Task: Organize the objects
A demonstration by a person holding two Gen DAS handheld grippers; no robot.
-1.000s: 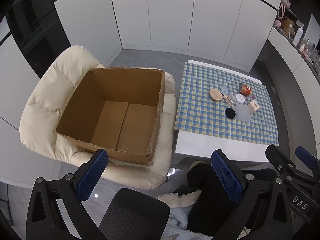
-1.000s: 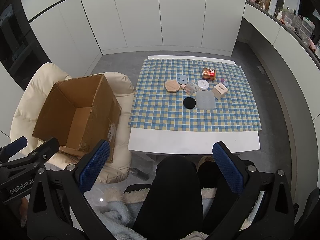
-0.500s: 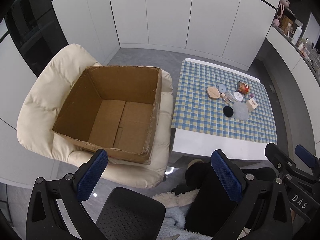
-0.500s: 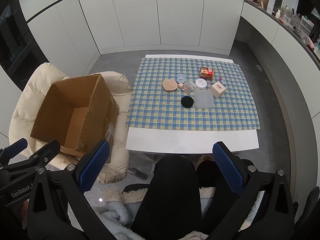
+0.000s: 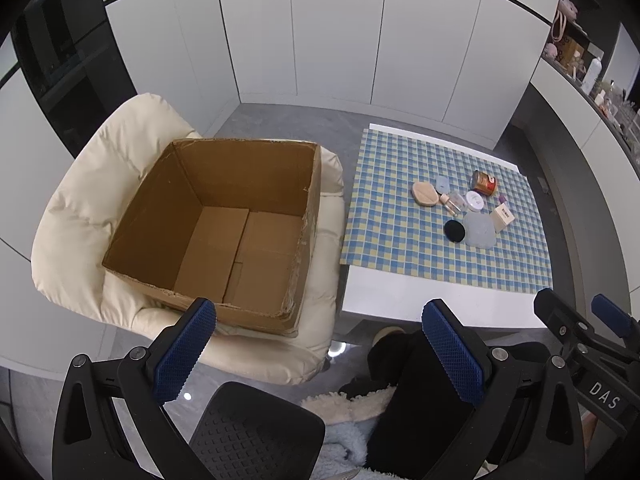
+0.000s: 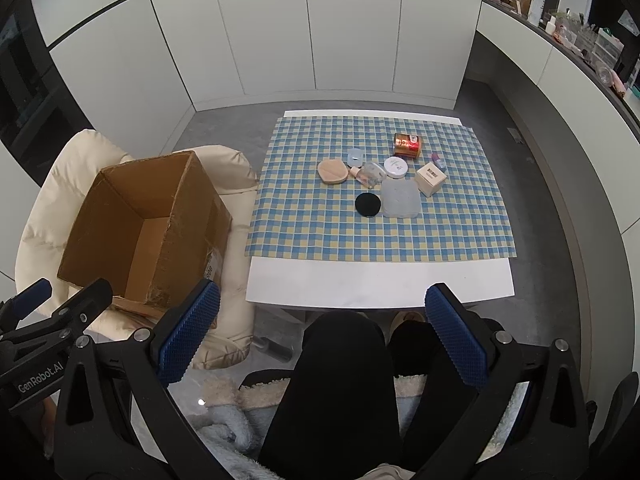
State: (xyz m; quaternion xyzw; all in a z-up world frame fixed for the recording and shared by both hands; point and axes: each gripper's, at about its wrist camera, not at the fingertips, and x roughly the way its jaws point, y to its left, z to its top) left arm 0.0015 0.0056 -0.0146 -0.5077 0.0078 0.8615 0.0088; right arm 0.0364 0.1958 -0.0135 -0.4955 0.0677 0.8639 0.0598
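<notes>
An empty cardboard box (image 5: 224,232) sat open on a cream padded chair (image 5: 80,208) off the table's (image 6: 376,284) left edge. Small cosmetics clustered mid-cloth toward the far right corner: a clear pouch (image 6: 400,199), a red-gold can (image 6: 407,145) on its side, a black round puff (image 6: 368,204). Both the left gripper (image 5: 316,352) and right gripper (image 6: 316,340) hung wide open, empty, well short of the table. The can could roll if nudged; tight crowding risked knocking neighbours.
</notes>
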